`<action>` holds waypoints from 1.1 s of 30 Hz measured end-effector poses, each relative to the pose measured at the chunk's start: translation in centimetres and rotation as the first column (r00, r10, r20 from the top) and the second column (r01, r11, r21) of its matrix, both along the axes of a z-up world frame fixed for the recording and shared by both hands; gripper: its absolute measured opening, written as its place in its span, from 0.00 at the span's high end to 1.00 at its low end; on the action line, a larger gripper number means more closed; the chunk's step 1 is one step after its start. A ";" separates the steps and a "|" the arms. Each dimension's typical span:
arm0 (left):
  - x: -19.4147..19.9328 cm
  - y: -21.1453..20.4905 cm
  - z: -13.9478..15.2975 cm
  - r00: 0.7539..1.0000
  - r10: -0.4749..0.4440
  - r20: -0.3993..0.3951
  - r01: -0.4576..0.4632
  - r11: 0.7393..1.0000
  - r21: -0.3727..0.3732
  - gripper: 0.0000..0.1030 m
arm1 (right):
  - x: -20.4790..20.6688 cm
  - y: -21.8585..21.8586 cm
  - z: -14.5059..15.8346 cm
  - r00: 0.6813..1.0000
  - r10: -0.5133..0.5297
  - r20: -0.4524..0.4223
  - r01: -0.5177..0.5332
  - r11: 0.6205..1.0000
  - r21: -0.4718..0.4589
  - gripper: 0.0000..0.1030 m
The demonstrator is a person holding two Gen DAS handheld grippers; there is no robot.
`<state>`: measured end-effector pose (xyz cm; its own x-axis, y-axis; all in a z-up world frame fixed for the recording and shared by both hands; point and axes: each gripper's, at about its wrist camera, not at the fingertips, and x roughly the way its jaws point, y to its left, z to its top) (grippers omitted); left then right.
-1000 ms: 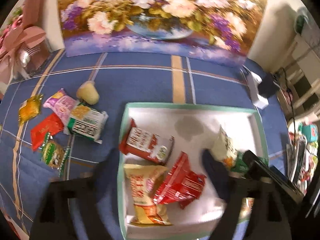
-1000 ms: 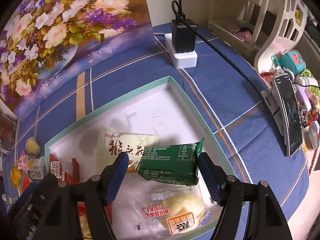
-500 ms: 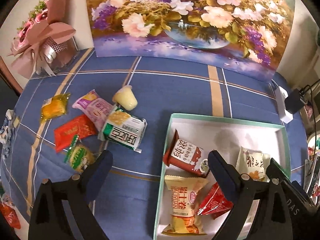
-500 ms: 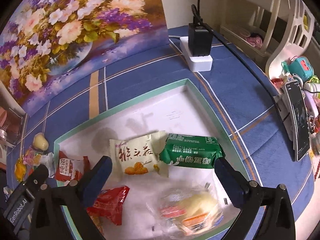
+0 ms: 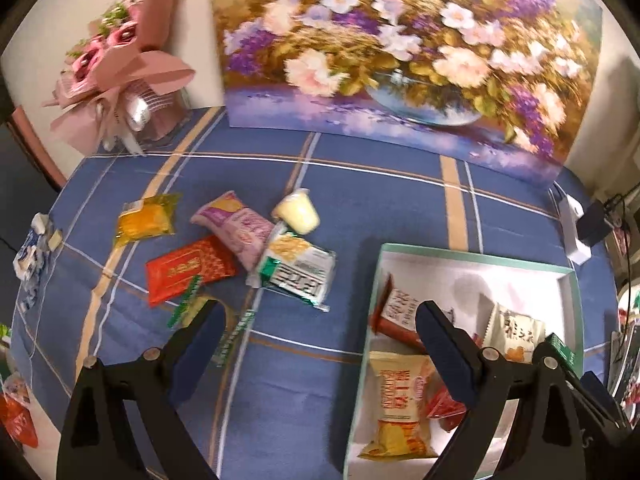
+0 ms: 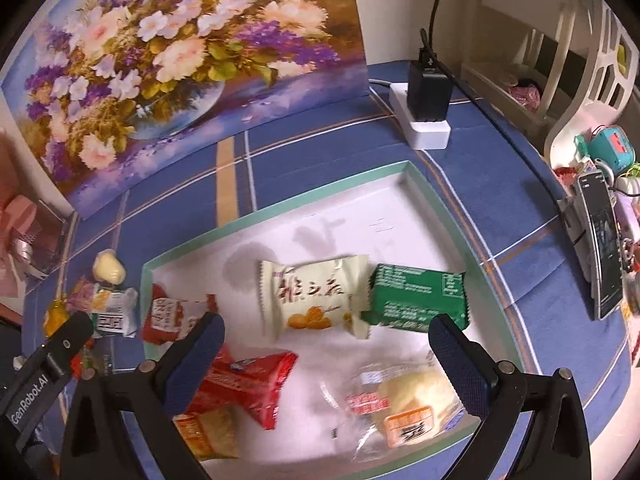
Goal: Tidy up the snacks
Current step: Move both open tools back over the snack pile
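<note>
Both my grippers, left gripper (image 5: 320, 344) and right gripper (image 6: 326, 346), hang spread wide with nothing pinched, green packet (image 6: 416, 300) at 1 o'clock in the tray (image 6: 276, 206).

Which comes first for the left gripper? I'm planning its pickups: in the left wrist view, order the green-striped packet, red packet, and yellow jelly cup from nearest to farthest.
From the left gripper:
1. Green-striped packet, partly behind the gripper's left finger.
2. Red packet, just beyond it, left of centre.
3. Yellow jelly cup, farthest, toward the flower painting.

My count: six snack packets (image 6: 314, 300) in green-rimmed tray (image 6: 280, 212); six snacks (image 5: 298, 272) loose on blue cloth (image 5: 360, 200).
</note>
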<state>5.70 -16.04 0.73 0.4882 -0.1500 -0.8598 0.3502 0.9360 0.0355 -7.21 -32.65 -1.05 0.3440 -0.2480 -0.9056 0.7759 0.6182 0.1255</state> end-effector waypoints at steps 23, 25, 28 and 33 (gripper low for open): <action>6.9 15.2 2.5 0.944 0.325 0.049 -0.325 0.946 -0.017 0.07 | 5.5 7.3 2.8 0.980 0.160 0.118 -0.157 0.987 -0.037 0.00; 7.7 17.3 2.7 0.929 0.366 0.052 -0.366 0.931 -0.017 0.07 | 6.4 8.3 2.8 0.977 0.182 0.115 -0.178 0.983 -0.040 0.00; 8.6 20.0 2.6 0.907 0.419 0.040 -0.418 0.908 -0.029 0.07 | 7.9 9.8 2.6 0.971 0.210 0.115 -0.207 0.978 -0.036 0.00; 10.1 23.9 1.6 0.868 0.496 -0.011 -0.496 0.867 -0.048 0.07 | 10.2 12.6 2.4 0.957 0.271 0.109 -0.267 0.963 -0.045 0.00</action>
<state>15.83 7.84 2.31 0.5110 0.0716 -0.8566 -0.1610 0.9869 -0.0136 3.00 -20.07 1.34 0.5013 -0.1585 -0.8506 0.5624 0.8068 0.1811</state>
